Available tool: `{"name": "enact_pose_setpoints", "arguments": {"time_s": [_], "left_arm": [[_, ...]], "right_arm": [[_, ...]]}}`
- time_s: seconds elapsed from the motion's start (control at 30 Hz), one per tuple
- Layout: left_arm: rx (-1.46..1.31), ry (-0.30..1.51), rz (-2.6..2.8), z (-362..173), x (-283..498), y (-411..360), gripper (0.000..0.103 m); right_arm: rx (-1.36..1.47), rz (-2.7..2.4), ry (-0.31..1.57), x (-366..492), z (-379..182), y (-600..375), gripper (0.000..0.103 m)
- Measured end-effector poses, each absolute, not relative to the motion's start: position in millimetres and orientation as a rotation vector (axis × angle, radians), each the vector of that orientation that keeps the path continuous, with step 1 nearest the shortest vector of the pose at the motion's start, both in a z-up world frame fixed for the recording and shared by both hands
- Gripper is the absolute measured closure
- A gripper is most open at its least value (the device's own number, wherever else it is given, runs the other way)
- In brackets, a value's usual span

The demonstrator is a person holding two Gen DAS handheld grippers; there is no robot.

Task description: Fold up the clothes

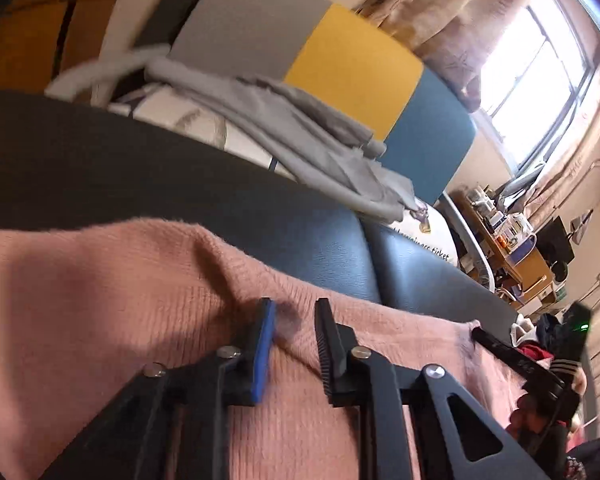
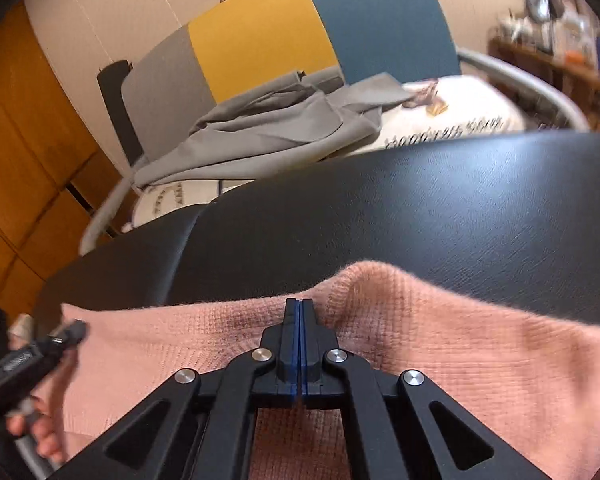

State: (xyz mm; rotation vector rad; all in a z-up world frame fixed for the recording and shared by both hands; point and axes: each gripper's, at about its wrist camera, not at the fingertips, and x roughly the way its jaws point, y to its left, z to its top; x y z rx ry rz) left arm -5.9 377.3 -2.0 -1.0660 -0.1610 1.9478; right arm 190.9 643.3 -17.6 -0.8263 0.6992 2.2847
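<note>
Slippage of the pink knitted sweater [image 2: 420, 344], spread on the black leatherette cushion [image 2: 420, 208], was risked, since the left gripper [image 1: 294, 320] was parted around a loose ridge and the right gripper [image 2: 299, 308] was pressed together above it

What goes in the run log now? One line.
fold | left gripper open over sweater | right gripper shut | seat underneath

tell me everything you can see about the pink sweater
The pink sweater is a fuzzy, fine-ribbed knit lying rumpled on a black leather-look seat, its far edge humped into folds. The right gripper is shut at that edge. The left gripper straddles a raised fold, pads apart.
</note>
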Motion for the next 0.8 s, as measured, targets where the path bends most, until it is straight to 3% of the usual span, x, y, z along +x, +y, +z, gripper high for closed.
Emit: {"name": "enact_pose_setpoints", "arguments": {"time_s": [0.13, 0.27, 0.43, 0.67, 0.8], "left_arm": [[-0.974, -0.154, 1.892, 9, 28, 379, 0.081], [-1.059, 0.062, 1.835, -17, 53, 409, 0.081], [-1.089, 0.036, 1.923, -7, 47, 383, 0.081], [-1.126, -0.005, 2.016, -19, 61, 284, 0.081], [-1.154, -0.147, 1.999, -29, 50, 247, 0.080]], "right_arm": [[-0.782, 2.469, 0.596, 191, 8, 587, 0.085], [-0.933, 2.478, 0.495, 180, -7, 544, 0.083], [-1.006, 2.428, 0.489, 179, -29, 533, 0.081], [-1.044, 2.394, 0.387, 175, -26, 518, 0.077], [-1.023, 2.390, 0.330, 171, -7, 495, 0.069]]}}
